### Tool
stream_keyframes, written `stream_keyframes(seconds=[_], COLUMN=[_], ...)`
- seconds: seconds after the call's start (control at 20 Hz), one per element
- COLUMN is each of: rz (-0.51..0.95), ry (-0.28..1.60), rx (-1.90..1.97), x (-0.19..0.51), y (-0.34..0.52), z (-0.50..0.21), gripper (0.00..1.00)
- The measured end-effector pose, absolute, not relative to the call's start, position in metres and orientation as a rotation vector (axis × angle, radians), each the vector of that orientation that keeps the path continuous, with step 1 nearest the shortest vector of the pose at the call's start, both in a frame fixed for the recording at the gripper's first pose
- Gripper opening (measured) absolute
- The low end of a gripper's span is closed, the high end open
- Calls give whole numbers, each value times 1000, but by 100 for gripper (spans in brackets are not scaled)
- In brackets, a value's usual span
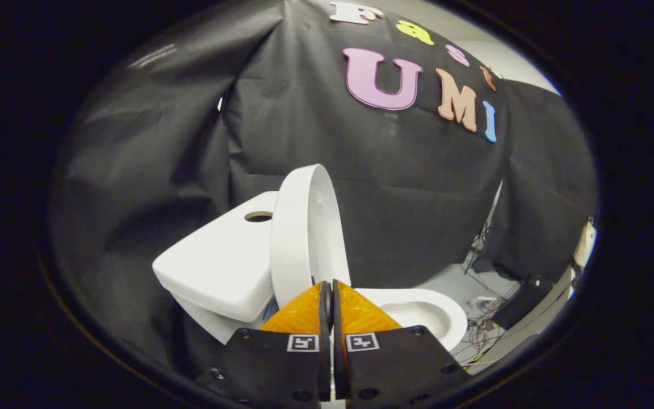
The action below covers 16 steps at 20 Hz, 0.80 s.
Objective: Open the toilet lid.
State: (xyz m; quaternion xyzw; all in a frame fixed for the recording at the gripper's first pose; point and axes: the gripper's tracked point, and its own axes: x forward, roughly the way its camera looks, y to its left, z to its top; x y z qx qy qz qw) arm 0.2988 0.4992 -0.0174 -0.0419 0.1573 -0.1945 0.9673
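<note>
A white toilet stands just ahead of me against the black cloth wall. Its lid point(304, 238) is raised upright, with its back toward the tank point(219, 267). The tank has a round hole point(258, 216) in its top. The open bowl and seat ring point(423, 312) lie beyond my fingers, on the side away from the tank. My gripper point(327, 287) is shut, its fingertips close under the lid's lower edge, and I see nothing held between them. The fingers hide the lid's hinge area.
Black cloth point(151, 170) hangs close behind and beside the toilet. Past the bowl, a pale floor point(463, 284) carries a tangle of cables point(483, 329) and a dark box point(523, 301).
</note>
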Motion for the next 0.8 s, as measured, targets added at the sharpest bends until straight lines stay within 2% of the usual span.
stream_keyframes(seconds=[0.25,0.45,0.6,0.8], rz=[-462,-535,-478,-398], ry=[261,210,173,170], rx=[-271,-305,-327,-321], x=[296,280,283,282], y=[490,470,473,489], z=[-6,11,19,25], gripper=[6,59,98,98])
